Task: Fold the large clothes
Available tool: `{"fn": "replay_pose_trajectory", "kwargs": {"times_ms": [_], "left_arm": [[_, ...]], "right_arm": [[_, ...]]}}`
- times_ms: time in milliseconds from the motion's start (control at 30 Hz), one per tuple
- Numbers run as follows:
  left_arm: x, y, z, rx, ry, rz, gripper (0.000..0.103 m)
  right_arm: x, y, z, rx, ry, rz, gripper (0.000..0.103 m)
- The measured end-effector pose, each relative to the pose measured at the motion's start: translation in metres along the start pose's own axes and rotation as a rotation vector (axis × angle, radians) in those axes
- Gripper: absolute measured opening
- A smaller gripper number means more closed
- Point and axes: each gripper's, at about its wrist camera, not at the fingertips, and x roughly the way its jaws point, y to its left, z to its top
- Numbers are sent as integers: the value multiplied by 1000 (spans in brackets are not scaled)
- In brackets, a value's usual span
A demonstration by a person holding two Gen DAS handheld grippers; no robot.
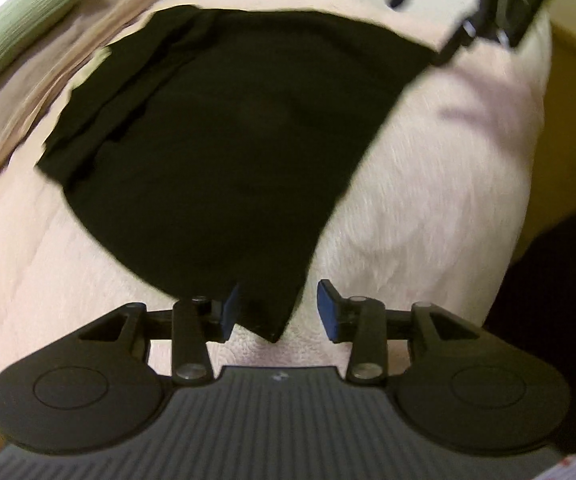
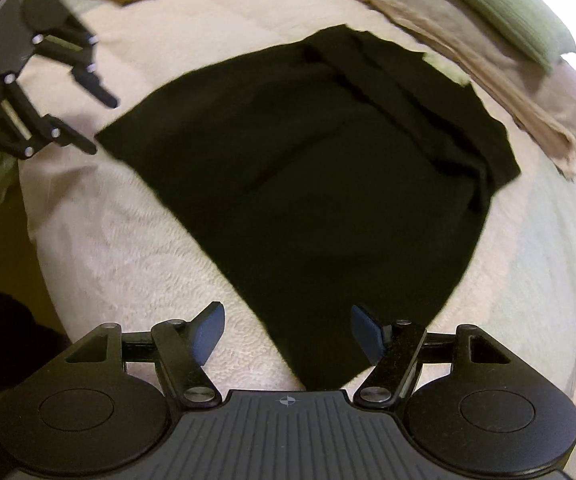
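The left gripper (image 1: 275, 312) stood with its blue pads parted over a corner of the black garment (image 1: 223, 152), the cloth lying loose between them and not pinched. The right gripper (image 2: 288, 334) was spread wide above the opposite corner, nothing clamped. The garment lay flat on a pale fleecy blanket (image 2: 127, 240), with a folded beige cloth (image 2: 488, 68) and a green pillow (image 2: 504, 8) just beyond it.
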Motion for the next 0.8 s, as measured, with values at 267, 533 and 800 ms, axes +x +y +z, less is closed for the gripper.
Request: {"fn": "replay_pose_trajectory", "kwargs": {"times_ms": [267,533,800], "left_arm": [[35,-27,-21,370,-9,102,40],[16,17,1,157,-24,58,6],[-7,92,27,-233,-78,-66,5]], "right_arm": [[27,11,-10,-57,15,-19,68],[34,19,-35,-184,31,-111,68],[61,24,-38,-323,-81,-220,67]]}}
